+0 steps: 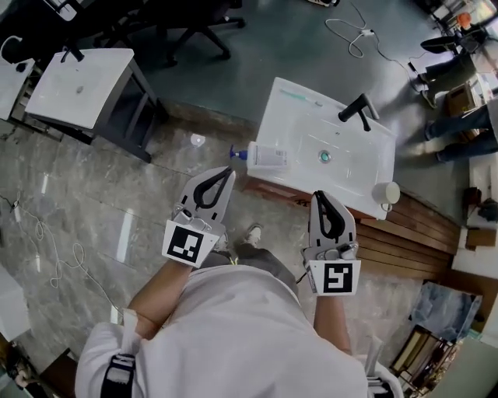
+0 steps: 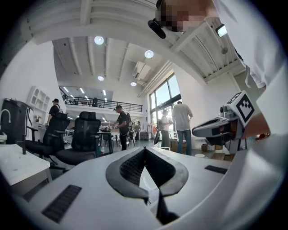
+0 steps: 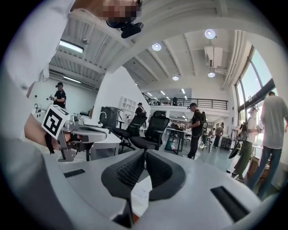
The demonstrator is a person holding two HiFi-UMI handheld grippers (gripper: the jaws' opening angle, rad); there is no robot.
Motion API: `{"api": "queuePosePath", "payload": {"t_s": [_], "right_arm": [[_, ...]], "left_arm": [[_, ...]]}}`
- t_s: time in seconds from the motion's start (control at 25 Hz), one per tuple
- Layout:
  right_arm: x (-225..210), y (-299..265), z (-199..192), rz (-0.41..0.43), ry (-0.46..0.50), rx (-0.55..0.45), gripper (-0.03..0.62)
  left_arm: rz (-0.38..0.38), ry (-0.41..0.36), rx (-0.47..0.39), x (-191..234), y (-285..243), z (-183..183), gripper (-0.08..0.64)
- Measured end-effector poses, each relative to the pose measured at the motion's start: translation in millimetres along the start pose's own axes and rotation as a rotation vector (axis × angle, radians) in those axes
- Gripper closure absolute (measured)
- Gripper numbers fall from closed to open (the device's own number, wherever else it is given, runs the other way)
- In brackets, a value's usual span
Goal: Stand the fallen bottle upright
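Note:
The fallen bottle (image 1: 267, 156) lies on its side on the left rim of the white sink basin (image 1: 354, 163), its blue pump head pointing left. My left gripper (image 1: 229, 172) is shut and empty, its tip just short of the pump head. My right gripper (image 1: 318, 197) is also shut and empty, hanging in front of the basin's near edge. In the left gripper view the left gripper's jaws (image 2: 145, 150) meet at the tip, and in the right gripper view the right gripper's jaws (image 3: 145, 152) do too. Neither gripper view shows the bottle.
A black faucet (image 1: 356, 109) stands at the basin's back and a white cup (image 1: 387, 193) at its right corner. Wooden slats (image 1: 412, 233) lie to the right. A white table (image 1: 82, 84) and office chairs (image 1: 194, 23) stand further off, with cables (image 1: 54, 249) on the floor.

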State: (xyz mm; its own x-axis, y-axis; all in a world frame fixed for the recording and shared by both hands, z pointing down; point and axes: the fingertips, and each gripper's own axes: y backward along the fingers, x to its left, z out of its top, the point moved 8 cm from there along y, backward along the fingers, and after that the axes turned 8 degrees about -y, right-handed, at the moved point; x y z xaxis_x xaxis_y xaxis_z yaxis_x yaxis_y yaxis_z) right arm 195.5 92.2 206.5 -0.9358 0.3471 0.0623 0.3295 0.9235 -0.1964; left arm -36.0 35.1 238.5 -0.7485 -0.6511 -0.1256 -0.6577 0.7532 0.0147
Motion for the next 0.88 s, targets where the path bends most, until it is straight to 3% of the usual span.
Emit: {"api": "queuePosePath", "payload": {"t_s": [0.2,0.44,0.88], "right_arm": [[-8.8,-30.4,5.4,0.092,-0.004,-0.062,0.549],[-6.5,-50.7,-4.6,0.208,0.062,-0.001,0.549],[17.3,-98.2,-27.6,0.326,0.120,0.092,0.549]], "left_arm": [[0.085,-0.027,0.034,1.6,0.2,5.1,0.541],[0.167,0.010,0.079,-1.3,7.5,-10.7,0.541],[0.241,0.050,0.111,14.5,23.8,-45.8,0.541]]}}
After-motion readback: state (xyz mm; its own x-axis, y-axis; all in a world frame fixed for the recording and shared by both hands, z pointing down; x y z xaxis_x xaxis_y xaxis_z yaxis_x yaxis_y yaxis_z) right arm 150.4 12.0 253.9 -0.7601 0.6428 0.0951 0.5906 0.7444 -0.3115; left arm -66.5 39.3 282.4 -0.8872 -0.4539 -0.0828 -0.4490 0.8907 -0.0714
